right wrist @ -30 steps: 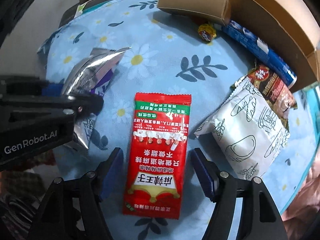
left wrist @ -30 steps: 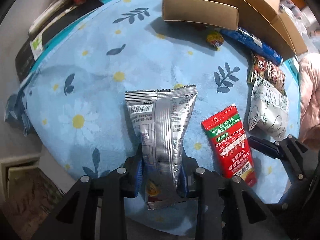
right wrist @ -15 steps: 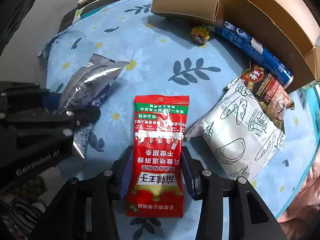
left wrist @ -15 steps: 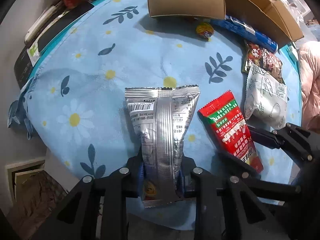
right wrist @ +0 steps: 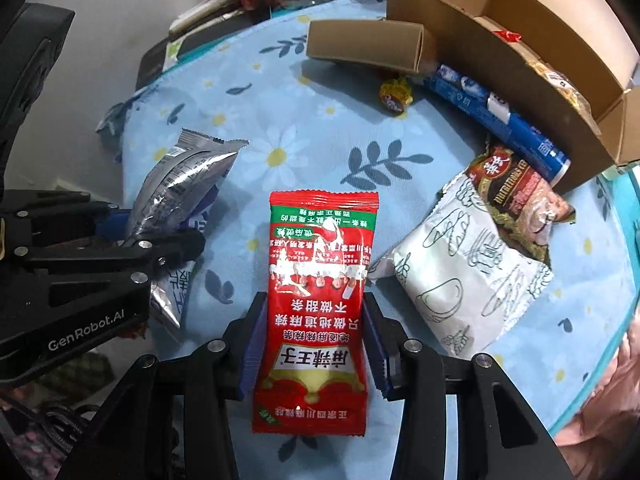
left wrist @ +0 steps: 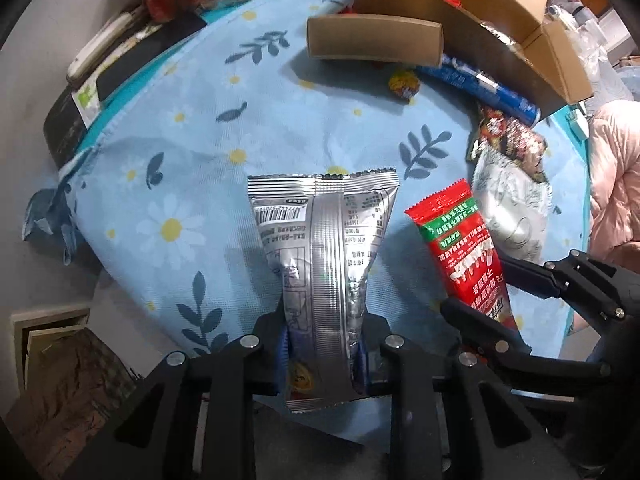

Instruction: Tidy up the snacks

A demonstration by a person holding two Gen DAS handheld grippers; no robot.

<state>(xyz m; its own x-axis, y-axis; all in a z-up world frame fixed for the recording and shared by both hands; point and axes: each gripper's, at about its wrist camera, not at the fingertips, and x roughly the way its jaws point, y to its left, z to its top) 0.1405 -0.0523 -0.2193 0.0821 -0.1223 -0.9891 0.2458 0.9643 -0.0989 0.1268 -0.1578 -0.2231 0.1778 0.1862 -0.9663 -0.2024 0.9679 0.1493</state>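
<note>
My left gripper [left wrist: 323, 354] is shut on a silver snack packet [left wrist: 322, 240], squeezing its lower half; the packet hangs above the blue flowered cloth. In the right wrist view that silver packet [right wrist: 182, 188] shows at the left, held in the left gripper [right wrist: 132, 236]. My right gripper [right wrist: 311, 350] is shut on a red snack packet [right wrist: 316, 292], its blue pads pressing both long sides. The same red packet [left wrist: 464, 248] appears at the right of the left wrist view, pinched by the right gripper [left wrist: 492, 300]. Both packets are off the cloth.
A white printed packet [right wrist: 468, 276] and a dark red-brown one [right wrist: 520, 196] lie to the right. Behind them are a blue tube pack [right wrist: 496, 108], a small round sweet [right wrist: 394, 96], a flat brown carton [right wrist: 364, 46] and an open cardboard box [right wrist: 516, 36] holding snacks. Jars stand at the far edge.
The right gripper closed from open onto the red packet and lifted it. The left gripper rose with the silver packet; the table looks further away in both views.
</note>
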